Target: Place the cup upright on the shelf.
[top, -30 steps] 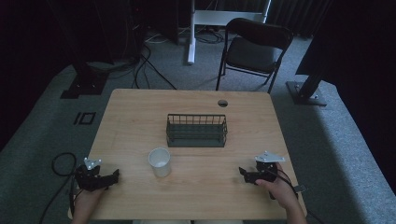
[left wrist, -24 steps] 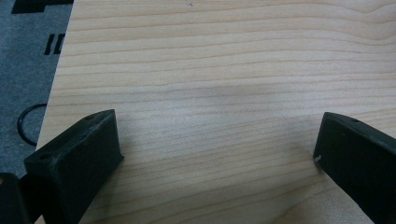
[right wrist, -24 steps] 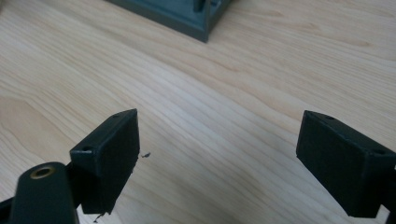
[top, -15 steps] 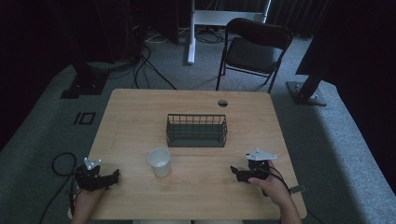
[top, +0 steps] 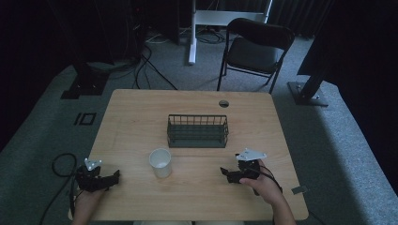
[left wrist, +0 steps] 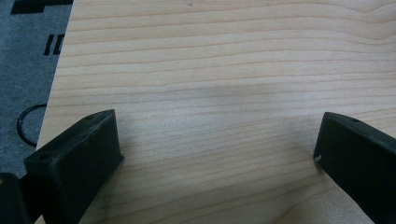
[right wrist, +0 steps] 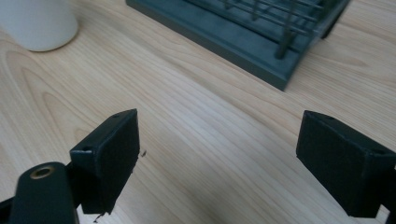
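a white cup (top: 160, 162) stands on the wooden table (top: 141, 117), just in front of the dark wire basket (top: 197, 131) near the middle. the left gripper (top: 114, 177) rests at the near left corner, jaws spread wide over bare wood (nothing between them). the right gripper (top: 224, 173) sits to the right of the cup, aimed toward it, jaws also spread and empty. a folding chair (top: 256, 49) stands beyond the table.

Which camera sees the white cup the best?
The high view: the whole white paper cup stands upright on the wooden table. The right gripper view catches just its lower side; the left gripper view looks at bare wood.
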Demonstrator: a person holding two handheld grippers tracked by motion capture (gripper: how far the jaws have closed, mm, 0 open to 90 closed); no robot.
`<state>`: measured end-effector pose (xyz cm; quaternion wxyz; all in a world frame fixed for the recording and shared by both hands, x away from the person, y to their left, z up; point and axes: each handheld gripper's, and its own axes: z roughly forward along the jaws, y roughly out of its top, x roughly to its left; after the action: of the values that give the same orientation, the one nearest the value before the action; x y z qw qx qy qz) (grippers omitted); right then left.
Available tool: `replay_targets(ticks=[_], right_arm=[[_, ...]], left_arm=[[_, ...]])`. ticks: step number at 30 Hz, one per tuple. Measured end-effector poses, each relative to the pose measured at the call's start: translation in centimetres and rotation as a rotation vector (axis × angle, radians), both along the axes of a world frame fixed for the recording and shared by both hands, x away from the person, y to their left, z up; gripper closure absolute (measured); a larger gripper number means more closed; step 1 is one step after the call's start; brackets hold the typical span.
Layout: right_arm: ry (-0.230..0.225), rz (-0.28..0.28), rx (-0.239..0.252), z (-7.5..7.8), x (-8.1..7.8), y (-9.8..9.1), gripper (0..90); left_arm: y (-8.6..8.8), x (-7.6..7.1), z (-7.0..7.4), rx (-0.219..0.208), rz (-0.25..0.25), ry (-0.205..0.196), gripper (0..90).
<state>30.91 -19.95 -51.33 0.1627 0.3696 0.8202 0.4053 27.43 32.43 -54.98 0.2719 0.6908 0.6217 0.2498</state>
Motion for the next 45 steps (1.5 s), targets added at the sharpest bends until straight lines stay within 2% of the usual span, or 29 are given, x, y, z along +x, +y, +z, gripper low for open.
replay_targets(ticks=[9, 22, 33, 45], right_arm=[[-0.008, 0.061, 0.032, 0.1, -0.1, 2.3, 13.3], [-0.022, 0.148, 0.044, 0.6, -0.1, 5.8, 13.3], [-0.021, 0.204, 0.047, 0.4, -0.1, 8.5, 13.4], [-0.033, 0.272, 0.081, 0.5, -0.2, 11.3, 13.4]], left_arm=[[0.0, 0.0, 0.0, 0.0, 0.0, 0.0, 0.7], [0.0, 0.0, 0.0, 0.0, 0.0, 0.0, 0.7], [0.0, 0.0, 0.0, 0.0, 0.0, 0.0, 0.7], [0.0, 0.0, 0.0, -0.001, 0.0, 0.0, 0.7]])
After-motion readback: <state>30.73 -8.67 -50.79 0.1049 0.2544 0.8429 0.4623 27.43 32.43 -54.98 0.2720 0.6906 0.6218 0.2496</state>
